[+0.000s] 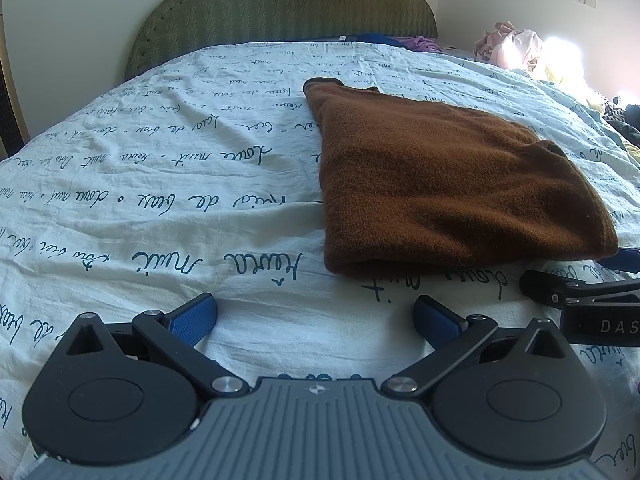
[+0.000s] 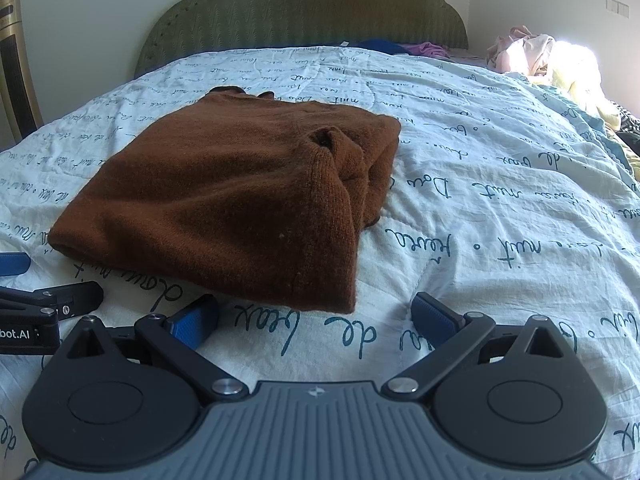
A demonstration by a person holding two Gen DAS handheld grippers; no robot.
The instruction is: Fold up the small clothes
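Observation:
A brown knit sweater (image 1: 452, 184) lies folded flat on the bed, ahead and to the right in the left wrist view. In the right wrist view the sweater (image 2: 224, 200) lies ahead and to the left, its collar opening facing right. My left gripper (image 1: 314, 312) is open and empty, just short of the sweater's near left corner. My right gripper (image 2: 316, 314) is open and empty, its jaws on either side of the sweater's near right corner, not touching it. Each gripper shows at the edge of the other's view: the right gripper (image 1: 584, 292) and the left gripper (image 2: 44, 300).
The bed has a white cover with blue script (image 1: 160, 200) and a green padded headboard (image 1: 280, 8). A pile of pink and yellow clothes (image 2: 536, 56) lies at the far right. Blue and purple garments (image 2: 400, 46) lie by the headboard.

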